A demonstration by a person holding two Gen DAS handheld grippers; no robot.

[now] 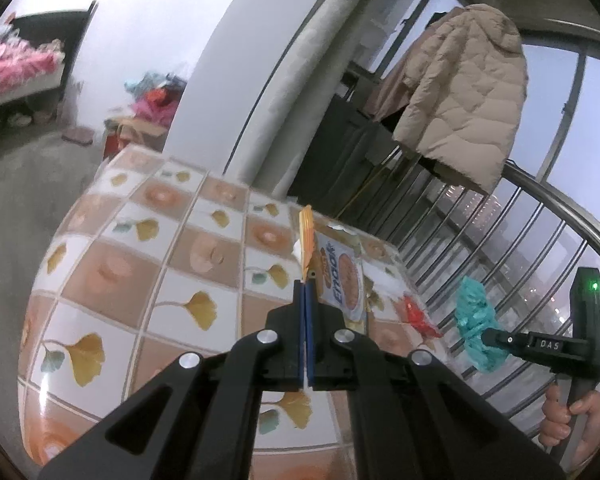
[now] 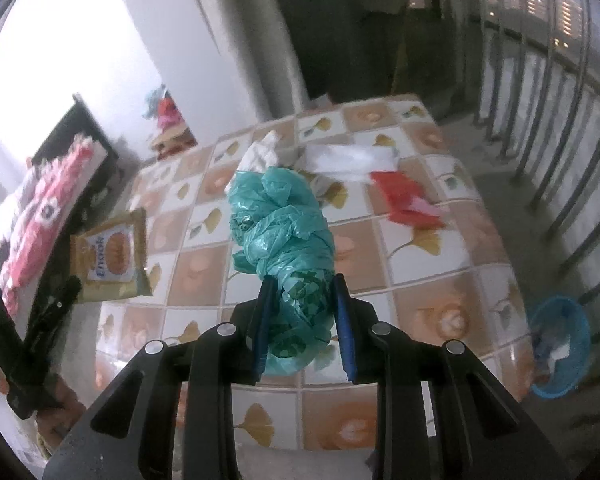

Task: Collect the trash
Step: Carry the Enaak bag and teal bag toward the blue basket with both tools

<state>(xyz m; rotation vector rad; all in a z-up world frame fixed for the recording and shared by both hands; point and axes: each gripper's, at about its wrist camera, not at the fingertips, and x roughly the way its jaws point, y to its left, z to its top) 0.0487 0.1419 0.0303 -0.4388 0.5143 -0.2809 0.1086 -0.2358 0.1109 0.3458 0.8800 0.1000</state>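
My left gripper is shut on the edge of a gold and white snack wrapper and holds it above the tiled table. The wrapper also shows at the left of the right wrist view. My right gripper is shut on a crumpled teal plastic bag, lifted over the table. The bag and right gripper also appear at the right of the left wrist view. A red wrapper, white plastic and a white tissue lie on the table.
A blue bin with some trash stands on the floor right of the table. A metal railing runs along the right side. A beige coat hangs on the railing beyond the table. A white pillar stands behind the table.
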